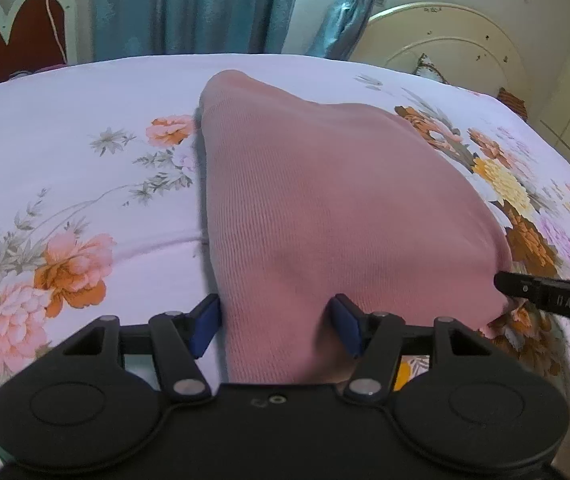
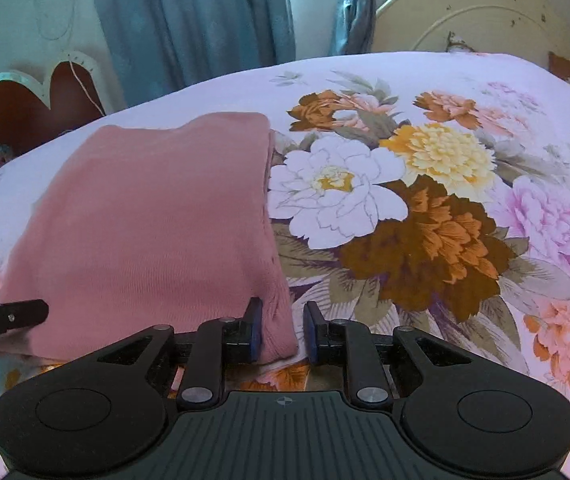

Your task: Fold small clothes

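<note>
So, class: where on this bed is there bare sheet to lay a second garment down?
Two patches are free. One lies left of the pink garment, out to the bed's left edge. A wider one lies to its right, toward the cream headboard. The near edge is crowded: the left gripper and right gripper straddle the garment's corners.

Garment (image 2: 153, 216) on bed (image 2: 465, 92) (headboard (image 2: 477, 12) behind)

Bed (image 2: 425, 80) covered with pale lilac floral sheet (image 1: 85, 128), big peony print in orange, yellow, white, purple. Pink knit garment (image 2: 145, 220) lying folded flat right on sheet, ribbed texture, edge beside white flower. Cream rounded headboard (image 2: 485, 12) at far end of bed.
</note>
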`<state>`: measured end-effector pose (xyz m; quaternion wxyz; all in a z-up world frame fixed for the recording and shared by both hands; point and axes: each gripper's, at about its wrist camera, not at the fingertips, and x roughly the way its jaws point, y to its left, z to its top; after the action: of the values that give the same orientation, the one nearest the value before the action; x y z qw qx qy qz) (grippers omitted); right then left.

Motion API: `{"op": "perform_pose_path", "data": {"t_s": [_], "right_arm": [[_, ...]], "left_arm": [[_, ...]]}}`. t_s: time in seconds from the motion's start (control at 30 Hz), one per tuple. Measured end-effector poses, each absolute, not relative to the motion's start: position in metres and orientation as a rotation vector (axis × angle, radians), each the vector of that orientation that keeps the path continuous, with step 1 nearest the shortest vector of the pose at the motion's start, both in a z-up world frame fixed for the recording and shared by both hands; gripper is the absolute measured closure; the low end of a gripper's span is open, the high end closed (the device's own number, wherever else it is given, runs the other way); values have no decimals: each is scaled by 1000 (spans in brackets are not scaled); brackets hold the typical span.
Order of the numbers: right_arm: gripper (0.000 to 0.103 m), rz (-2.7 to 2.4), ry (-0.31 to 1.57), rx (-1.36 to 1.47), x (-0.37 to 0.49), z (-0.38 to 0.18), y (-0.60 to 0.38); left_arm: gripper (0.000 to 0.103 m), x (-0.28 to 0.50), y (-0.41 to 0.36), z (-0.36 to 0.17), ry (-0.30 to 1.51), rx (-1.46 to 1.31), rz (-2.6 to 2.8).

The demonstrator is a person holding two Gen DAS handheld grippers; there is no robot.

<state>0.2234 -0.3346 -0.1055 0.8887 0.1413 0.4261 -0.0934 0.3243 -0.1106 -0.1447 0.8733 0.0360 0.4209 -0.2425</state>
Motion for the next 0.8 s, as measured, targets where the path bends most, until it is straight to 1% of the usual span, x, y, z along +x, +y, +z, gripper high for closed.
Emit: {"op": "perform_pose_path", "data": {"t_s": [0.1,0.17,0.2,0.23,0.27,0.3,0.33,0.57,0.67,0.8], "right_arm": [[83,-196,892,273,225,-97,-329],[83,-196,887,254,224,-90,-325],[82,-193,882,250,223,-86,-323],[79,-190,877,252,225,-83,-323],[58,-193,868,253,224,-79,-322],[29,-197,853,251,224,-74,-322],[25,-196,831,242,224,-70,-321],[25,-117,801,222,255,-56,-328],[25,-91,794,249,269,-56,-334],[25,-59,797,215,283,-59,-338]], "left_arm": [[40,326,-110,-141,887,78,-518],[33,327,-108,-138,887,73,-518],[31,328,-107,-135,887,68,-519],[30,328,-106,-133,884,61,-519],[28,328,-105,-131,880,53,-518],[27,328,-104,-128,875,46,-517],[25,328,-104,-125,868,39,-516],[17,335,-109,-103,813,24,-479],[17,344,-113,-98,813,30,-453],[17,357,-118,-95,828,15,-427]]}}
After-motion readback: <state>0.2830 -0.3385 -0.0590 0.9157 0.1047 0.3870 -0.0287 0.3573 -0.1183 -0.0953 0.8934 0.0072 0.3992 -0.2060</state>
